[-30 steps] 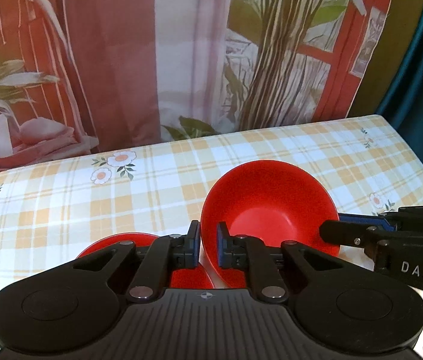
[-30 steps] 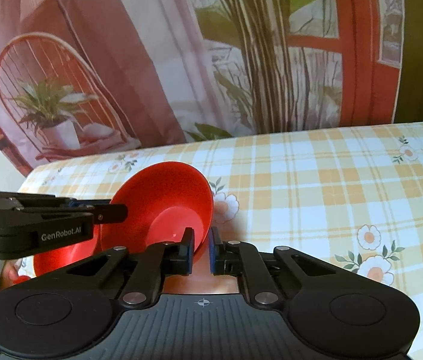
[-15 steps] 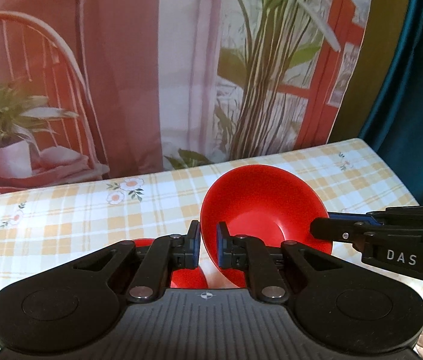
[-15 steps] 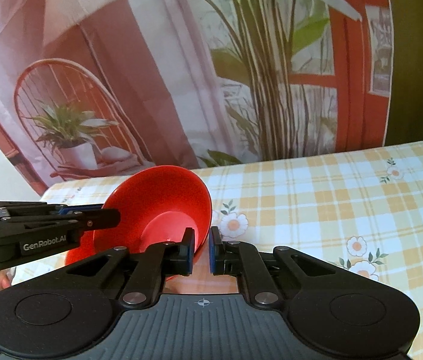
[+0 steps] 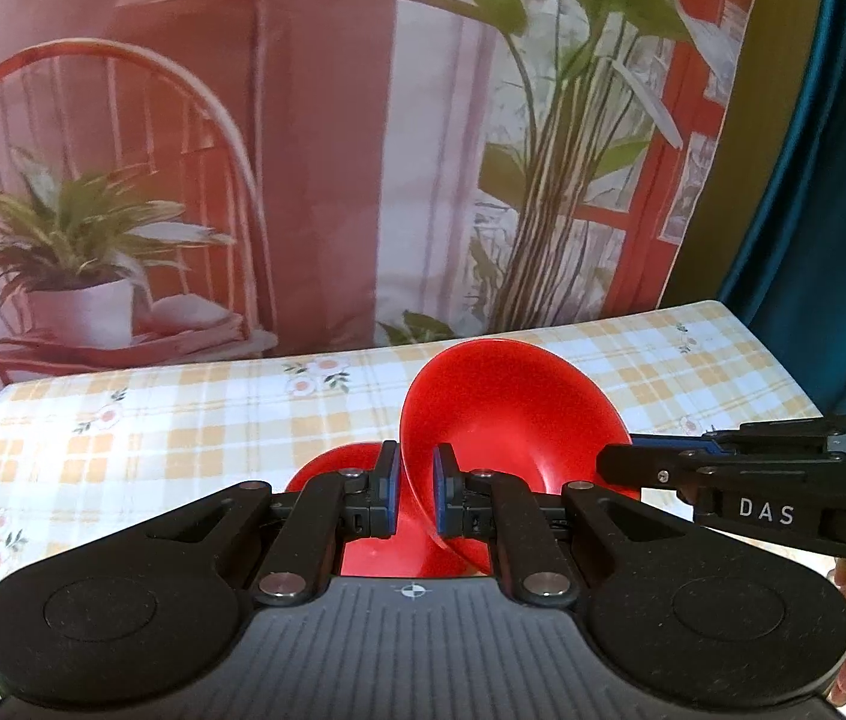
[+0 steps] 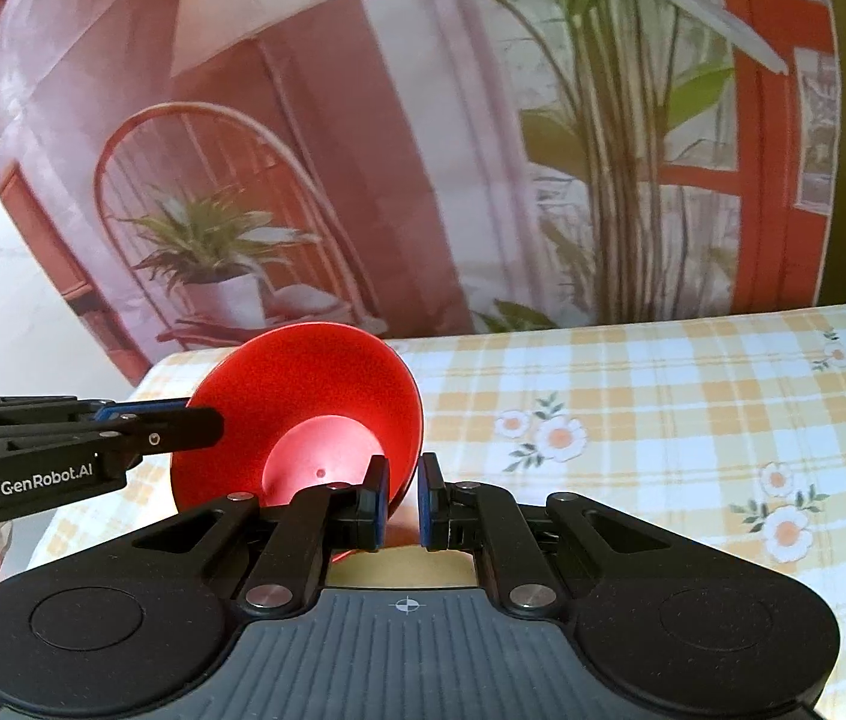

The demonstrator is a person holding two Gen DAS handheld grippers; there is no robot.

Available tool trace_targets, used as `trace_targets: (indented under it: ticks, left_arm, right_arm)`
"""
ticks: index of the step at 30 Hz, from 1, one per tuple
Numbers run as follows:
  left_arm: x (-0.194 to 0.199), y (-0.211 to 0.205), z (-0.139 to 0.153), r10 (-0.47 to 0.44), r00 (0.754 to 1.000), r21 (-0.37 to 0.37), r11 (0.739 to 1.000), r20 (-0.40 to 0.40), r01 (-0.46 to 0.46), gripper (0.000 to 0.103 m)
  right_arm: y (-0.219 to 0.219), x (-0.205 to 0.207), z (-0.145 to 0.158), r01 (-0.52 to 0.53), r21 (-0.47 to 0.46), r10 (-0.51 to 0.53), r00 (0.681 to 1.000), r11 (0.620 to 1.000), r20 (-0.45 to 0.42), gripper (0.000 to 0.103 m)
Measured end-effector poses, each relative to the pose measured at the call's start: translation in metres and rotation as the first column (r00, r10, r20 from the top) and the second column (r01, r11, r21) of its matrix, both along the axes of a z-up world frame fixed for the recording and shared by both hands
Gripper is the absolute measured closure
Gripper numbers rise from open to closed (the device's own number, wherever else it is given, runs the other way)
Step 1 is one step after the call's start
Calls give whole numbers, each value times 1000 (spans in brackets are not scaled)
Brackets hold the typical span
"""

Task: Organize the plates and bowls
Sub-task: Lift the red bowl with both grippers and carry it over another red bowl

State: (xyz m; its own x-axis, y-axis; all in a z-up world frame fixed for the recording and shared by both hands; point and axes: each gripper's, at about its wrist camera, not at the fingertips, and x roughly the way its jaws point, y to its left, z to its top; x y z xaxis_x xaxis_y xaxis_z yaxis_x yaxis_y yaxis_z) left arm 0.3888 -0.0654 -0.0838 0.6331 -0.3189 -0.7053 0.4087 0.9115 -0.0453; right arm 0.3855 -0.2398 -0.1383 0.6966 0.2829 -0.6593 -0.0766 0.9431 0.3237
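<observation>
Gleaming conical red plastic bowl (image 5: 513,414)

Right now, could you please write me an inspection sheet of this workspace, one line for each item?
Surface: table under yellow checked cloth with flowers.
Job's things: glossy red plastic bowl, tilted, held by its rim on two sides; a second red dish lower down behind the left gripper, mostly hidden.
Clutter: nothing seen.
Grippers: left gripper and right gripper both shut on the bowl's rim.
Cables: nothing seen.
Surroundings: printed backdrop of chair and plants; teal curtain.
</observation>
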Motion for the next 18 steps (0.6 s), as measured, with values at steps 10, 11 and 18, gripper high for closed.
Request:
trace_targets:
  ticks: [10, 11, 18]
  left_arm:
    - [-21, 34, -2, 12, 1000, -6, 1000, -17, -12, 91]
    - [-23, 38, -4, 15, 1000, -6, 1000, -21, -15, 91]
    - [-33, 67, -16, 51, 997, -19, 998, -60, -52, 91]
  right_arm:
    - [31, -12, -4, -43, 1, 43, 999, 999, -19, 94]
    - [35, -13, -4, -49, 0, 49, 999, 999, -22, 94]
    - [60, -17, -11, -98, -9, 98, 994, 995, -47, 94]
